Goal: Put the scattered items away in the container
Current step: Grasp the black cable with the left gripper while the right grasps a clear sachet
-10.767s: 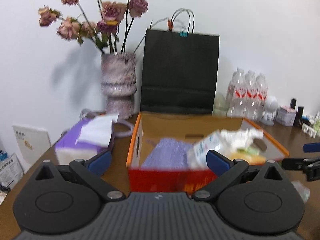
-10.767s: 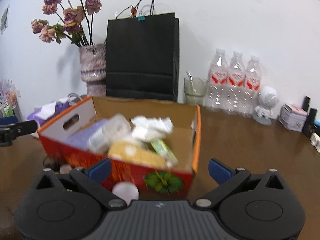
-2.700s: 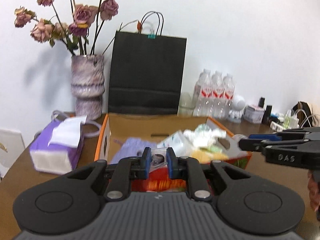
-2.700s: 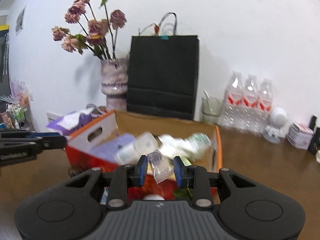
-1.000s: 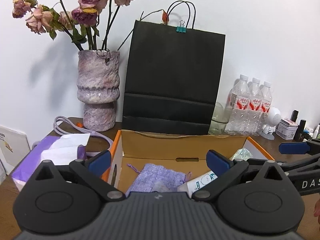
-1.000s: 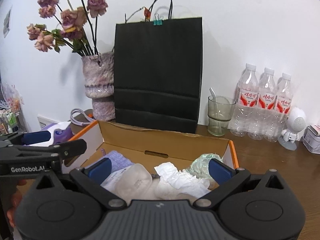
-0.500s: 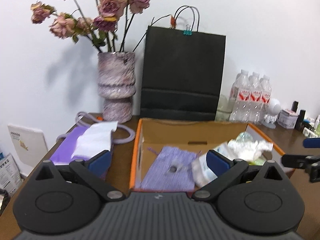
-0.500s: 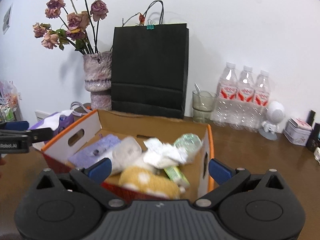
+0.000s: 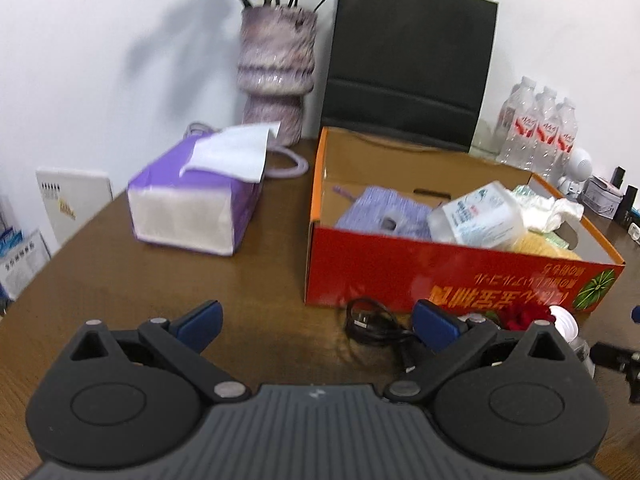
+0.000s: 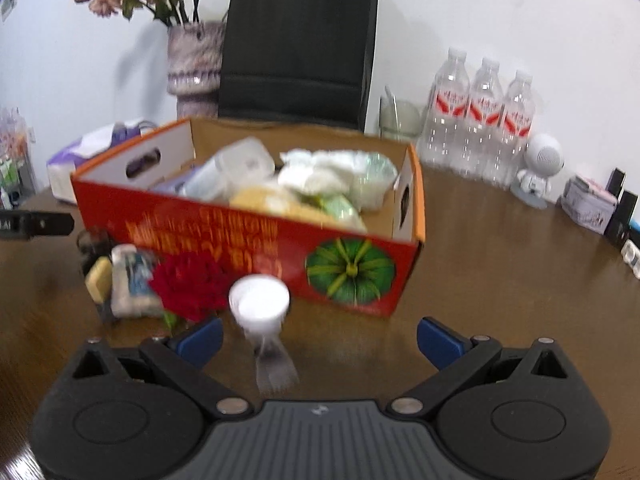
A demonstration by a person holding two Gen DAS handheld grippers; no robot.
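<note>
Orange cardboard box sat on the brown table, long printed side facing both cameras. Inside the box: lilac pouch, clear plastic tub w/ label, crumpled white paper and a yellow soft item, the latter mostly hidden behind the box wall in the left wrist view.

Items not yet in the box lay on the table just in front of its printed side: black coiled cable, red artificial flower, white-capped bottle lying w/ cap toward the box, blurred packet, small yellow-and-black object, not identifiable. In the left wrist view flower and cap were partly hidden behind the gripper finger.

Left gripper hovered low in front of the box, fingers spread wide, nothing between them; cable lay just inside the right-hand finger. Right gripper hovered in front of the box, fingers likewise spread, empty; bottle between them, nearer the left-hand pad, contact not discernible owing to blur.

Left of the box: purple tissue pack. Behind the box: black paper bag, mottled vase, its flowers cut off at frame top; water bottles to the box's right.
</note>
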